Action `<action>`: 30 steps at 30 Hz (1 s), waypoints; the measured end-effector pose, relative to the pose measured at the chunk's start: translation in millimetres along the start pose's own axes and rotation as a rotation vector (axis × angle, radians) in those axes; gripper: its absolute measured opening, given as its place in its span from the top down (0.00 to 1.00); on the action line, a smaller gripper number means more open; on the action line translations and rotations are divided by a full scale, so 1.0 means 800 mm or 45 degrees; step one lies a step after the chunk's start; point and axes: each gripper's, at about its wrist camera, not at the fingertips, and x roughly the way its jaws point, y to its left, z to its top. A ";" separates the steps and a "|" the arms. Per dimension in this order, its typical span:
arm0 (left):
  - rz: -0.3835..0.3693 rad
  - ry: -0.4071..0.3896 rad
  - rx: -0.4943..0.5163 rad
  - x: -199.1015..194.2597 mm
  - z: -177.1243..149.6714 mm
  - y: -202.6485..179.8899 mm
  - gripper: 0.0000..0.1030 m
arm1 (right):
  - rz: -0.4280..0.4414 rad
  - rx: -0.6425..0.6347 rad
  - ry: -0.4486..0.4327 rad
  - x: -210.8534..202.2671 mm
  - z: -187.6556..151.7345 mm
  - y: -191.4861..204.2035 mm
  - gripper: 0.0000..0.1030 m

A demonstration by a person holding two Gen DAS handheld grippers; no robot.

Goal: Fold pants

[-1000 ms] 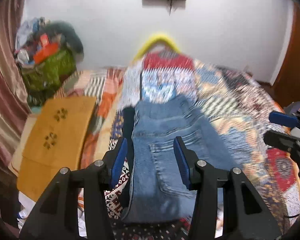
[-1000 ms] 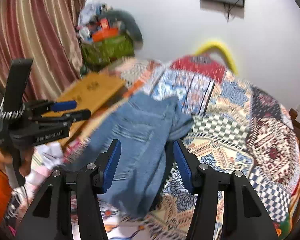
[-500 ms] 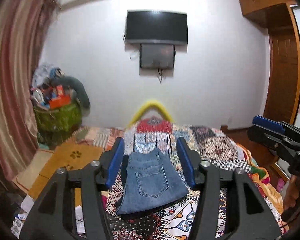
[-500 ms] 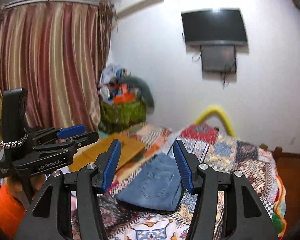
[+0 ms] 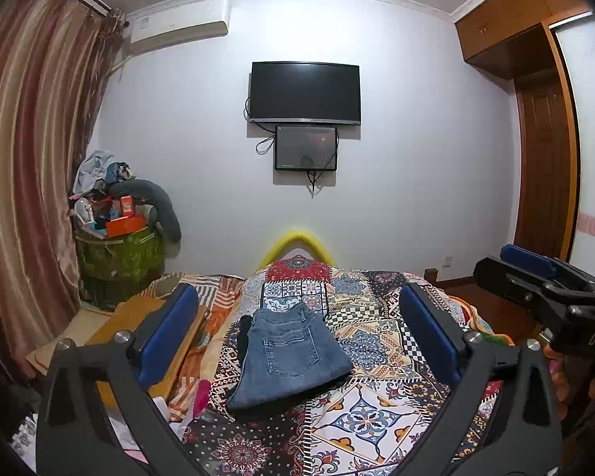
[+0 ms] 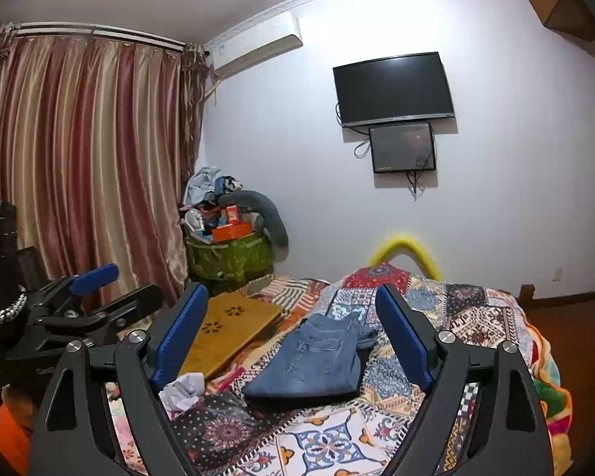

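Observation:
Folded blue jeans (image 5: 287,353) lie flat on the patterned bedspread (image 5: 377,404), back pocket up; they also show in the right wrist view (image 6: 317,361). My left gripper (image 5: 297,329) is open and empty, held well back from and above the jeans. My right gripper (image 6: 293,325) is open and empty, also held back from them. The right gripper shows at the right edge of the left wrist view (image 5: 535,281), and the left gripper shows at the left of the right wrist view (image 6: 99,289).
A wooden lap tray (image 6: 230,329) lies on the bed left of the jeans. A green basket (image 6: 230,258) piled with clutter stands in the corner by striped curtains (image 6: 79,166). A TV (image 5: 304,93) hangs on the far wall. Crumpled white cloth (image 6: 182,390) lies near the bed's edge.
Both grippers have pulled back and up from the jeans, and their jaws have opened wider. The jeans stay folded on the bed.

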 end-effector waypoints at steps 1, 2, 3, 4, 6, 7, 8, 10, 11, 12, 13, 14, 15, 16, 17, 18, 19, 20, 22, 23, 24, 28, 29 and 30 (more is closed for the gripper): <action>-0.002 0.000 0.007 -0.002 0.000 0.000 0.00 | -0.007 0.001 0.004 -0.002 0.000 0.001 0.07; -0.001 -0.001 0.012 -0.003 0.000 -0.002 0.00 | -0.020 -0.002 0.004 -0.002 0.000 0.002 0.00; -0.001 -0.004 0.016 -0.006 -0.001 -0.004 0.00 | -0.034 -0.008 -0.006 -0.004 0.000 0.003 0.00; -0.002 -0.006 0.020 -0.007 -0.001 -0.006 0.00 | -0.042 -0.014 -0.011 -0.007 0.000 0.004 0.00; 0.000 -0.003 0.024 -0.004 -0.001 -0.007 0.00 | -0.044 -0.007 -0.013 -0.009 0.002 0.005 0.00; 0.001 -0.001 0.022 -0.006 -0.002 -0.008 0.00 | -0.044 0.000 -0.013 -0.008 0.003 0.004 0.00; 0.002 -0.001 0.019 -0.006 -0.003 -0.008 0.00 | -0.043 0.004 -0.012 -0.009 0.003 0.004 0.00; -0.002 -0.006 0.017 -0.008 -0.004 -0.010 0.00 | -0.055 -0.002 -0.012 -0.013 0.000 0.004 0.00; -0.002 -0.006 0.017 -0.007 -0.004 -0.010 0.00 | -0.067 -0.012 -0.015 -0.012 0.001 0.005 0.00; -0.002 -0.004 0.017 -0.007 -0.004 -0.011 0.00 | -0.072 -0.020 -0.017 -0.015 -0.003 0.006 0.00; -0.004 -0.002 0.016 -0.007 -0.005 -0.011 0.00 | -0.077 -0.026 -0.016 -0.017 -0.005 0.006 0.00; -0.007 0.001 0.013 -0.006 -0.005 -0.010 0.00 | -0.080 -0.032 -0.012 -0.017 -0.006 0.007 0.00; -0.009 0.002 0.010 -0.006 -0.006 -0.010 0.00 | -0.084 -0.036 -0.009 -0.018 -0.008 0.008 0.00; -0.010 0.003 0.007 -0.005 -0.006 -0.010 0.00 | -0.091 -0.041 -0.007 -0.018 -0.008 0.008 0.00; -0.008 0.004 0.002 -0.004 -0.006 -0.009 0.00 | -0.093 -0.045 -0.006 -0.018 -0.009 0.009 0.00; -0.008 0.004 -0.003 -0.004 -0.007 -0.009 0.00 | -0.095 -0.049 -0.004 -0.018 -0.009 0.009 0.00; -0.011 0.006 -0.006 -0.004 -0.007 -0.008 0.00 | -0.099 -0.053 0.000 -0.018 -0.010 0.009 0.00; -0.012 0.008 -0.009 -0.003 -0.008 -0.007 0.00 | -0.102 -0.057 0.005 -0.017 -0.011 0.009 0.00; -0.012 0.012 -0.008 -0.003 -0.008 -0.007 0.00 | -0.105 -0.057 0.016 -0.016 -0.012 0.009 0.00; -0.011 0.014 -0.006 -0.002 -0.008 -0.006 0.00 | -0.104 -0.055 0.020 -0.015 -0.013 0.008 0.00; -0.009 0.015 -0.004 -0.001 -0.008 -0.006 0.00 | -0.103 -0.051 0.025 -0.015 -0.014 0.007 0.00; -0.002 0.020 -0.004 0.001 -0.010 -0.006 0.00 | -0.094 -0.038 0.032 -0.015 -0.015 0.004 0.00; 0.000 0.021 -0.006 0.002 -0.010 -0.007 0.00 | -0.094 -0.036 0.030 -0.015 -0.014 0.003 0.00; -0.004 0.024 -0.007 0.003 -0.011 -0.007 0.00 | -0.093 -0.035 0.031 -0.015 -0.015 0.003 0.00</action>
